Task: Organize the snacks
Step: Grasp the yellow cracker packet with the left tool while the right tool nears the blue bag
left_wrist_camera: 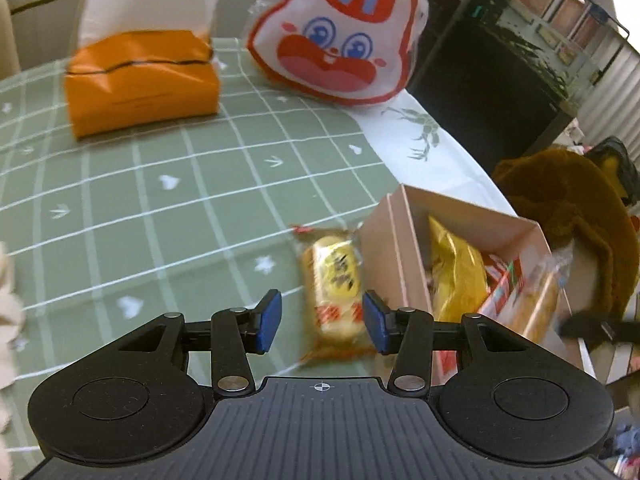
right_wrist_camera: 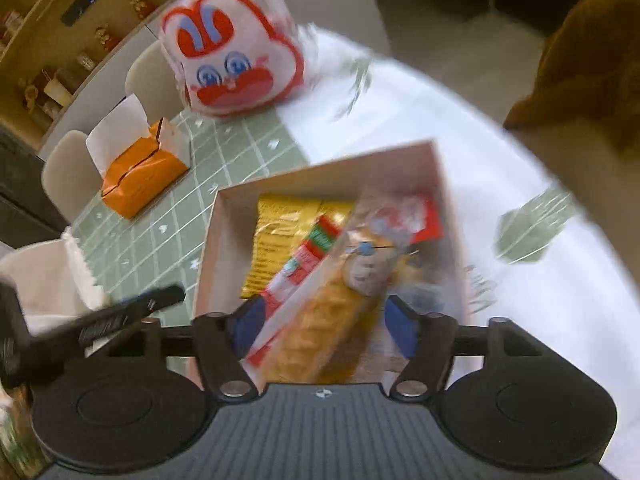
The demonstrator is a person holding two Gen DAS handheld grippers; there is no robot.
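A home dining room: a round table (left_wrist_camera: pixel 168 216) under a green checked cloth, cream chairs (right_wrist_camera: pixel 68 172) and ornament shelves (right_wrist_camera: pixel 60 64) at upper left.

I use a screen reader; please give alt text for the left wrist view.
The left hand-held gripper, open, hovers over a wrapped yellow snack lying on the green checked tablecloth beside a cardboard box of snacks. Behind sit an orange tissue box and rabbit-face bag.

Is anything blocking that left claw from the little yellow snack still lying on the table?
Nothing visible. The left gripper hangs open with the yellow snack packet directly between its blue pads, beside the cardboard box.
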